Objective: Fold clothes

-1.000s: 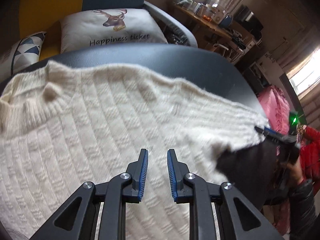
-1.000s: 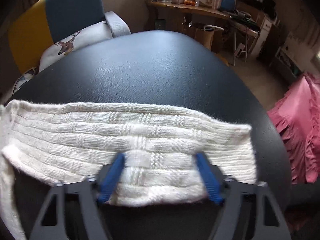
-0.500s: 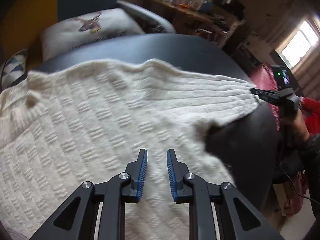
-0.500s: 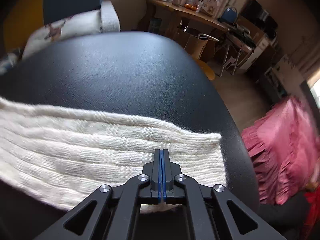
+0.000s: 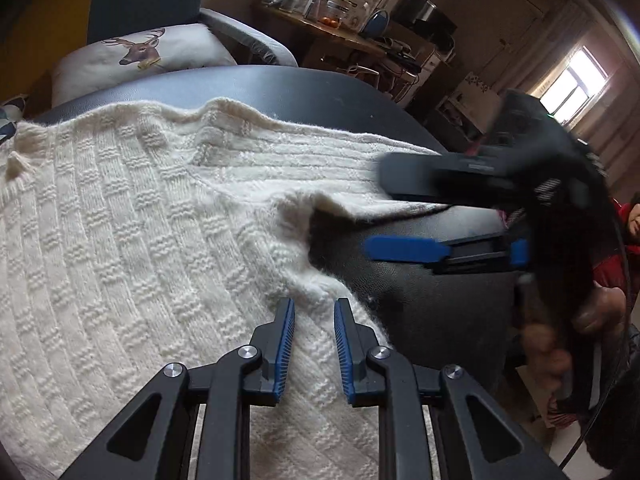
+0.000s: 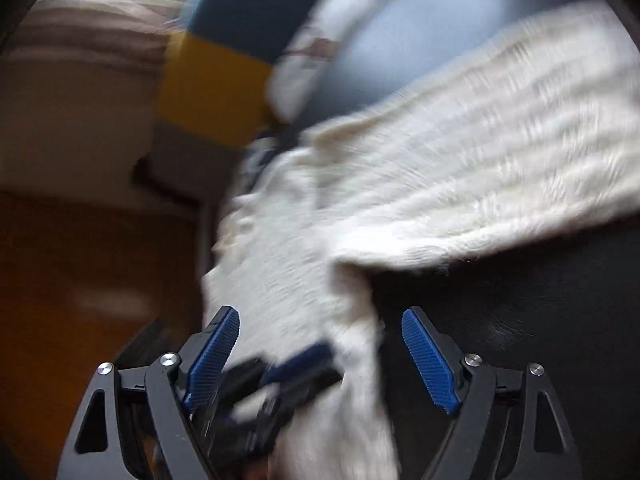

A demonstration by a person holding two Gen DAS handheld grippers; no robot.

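The cream knit sweater (image 5: 140, 220) lies spread on the black table (image 5: 420, 292), directly under and ahead of the left gripper (image 5: 314, 320). Its jaws stand a little apart and grasp nothing. One sleeve (image 5: 320, 168) stretches ahead and to the right of it. There the right gripper (image 6: 320, 344) hovers with its jaws wide apart, empty, the sweater's edge between and ahead of them; this view is blurred.
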